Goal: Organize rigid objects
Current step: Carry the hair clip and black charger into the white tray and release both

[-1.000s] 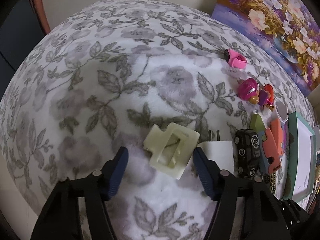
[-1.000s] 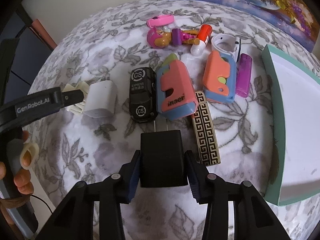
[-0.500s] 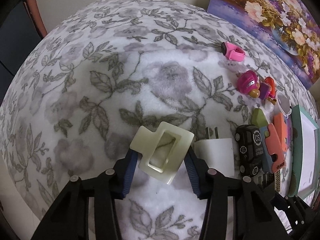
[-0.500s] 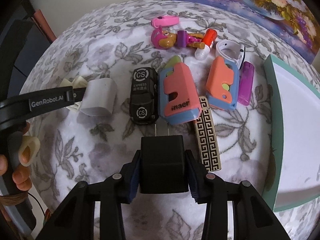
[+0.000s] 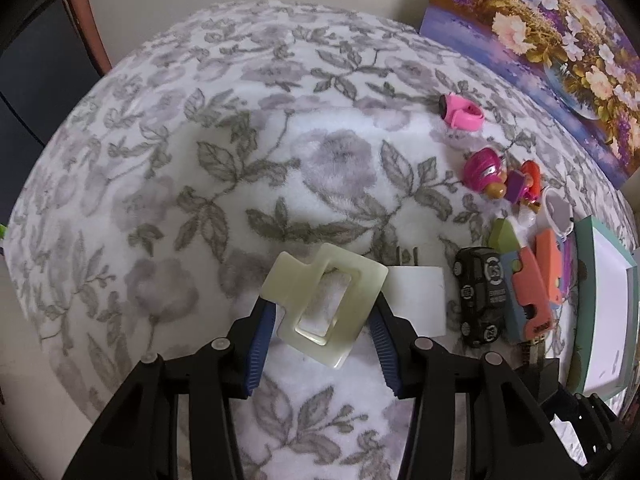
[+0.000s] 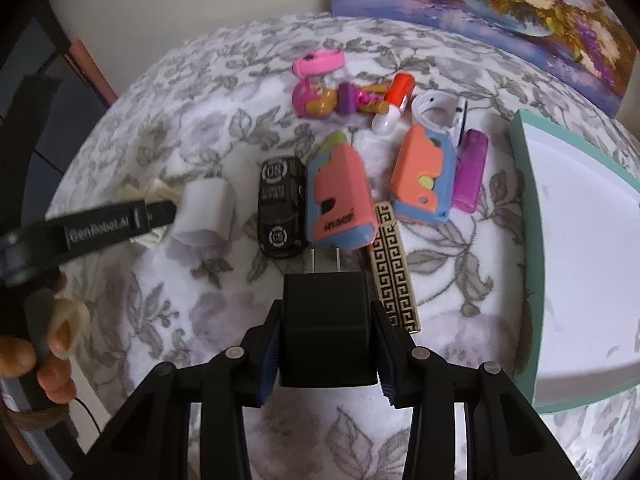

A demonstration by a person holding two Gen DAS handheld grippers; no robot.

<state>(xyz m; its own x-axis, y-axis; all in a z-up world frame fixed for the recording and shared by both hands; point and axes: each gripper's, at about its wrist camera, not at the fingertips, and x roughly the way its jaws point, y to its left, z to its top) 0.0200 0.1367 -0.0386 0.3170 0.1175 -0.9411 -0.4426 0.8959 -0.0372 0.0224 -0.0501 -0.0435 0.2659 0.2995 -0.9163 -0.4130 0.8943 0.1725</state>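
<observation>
At the far left, a person's hand (image 6: 38, 354) gripped the handle of the left gripper (image 5: 322, 316), whose blue-padded jaws had just closed and now pinched a pale cream hair claw clip (image 5: 324, 304) by its sides, held tilted just above the floral fleece cloth (image 5: 200, 160) covering the table. Just beside the clip on its right lay a white plug adapter (image 5: 418, 300), its two prongs pointing away. Next in the row came a black toy car (image 6: 278, 204) with round white badges, then a coral and blue toy cutter (image 6: 340, 200) with a green tip, touching the car's side. In front of these, the right gripper (image 6: 326, 346) was clamped on a black charger block (image 6: 326, 320), prongs forward, raised a little over the cloth. Just right of the block lay a flat bar with a black and gold key pattern (image 6: 394, 268). Farther back sat a pink toy watch (image 6: 318, 62), a pink-helmeted figurine (image 6: 314, 98) and an orange and white tube (image 6: 394, 102). Continuing right were a white ring-shaped piece (image 6: 438, 114), a second coral and blue cutter (image 6: 424, 174) and a purple lighter (image 6: 470, 174) touching it. At the far right stood a teal-rimmed white tray (image 6: 528, 260), and a flower painting (image 6: 500, 8) leaned against the back wall.
</observation>
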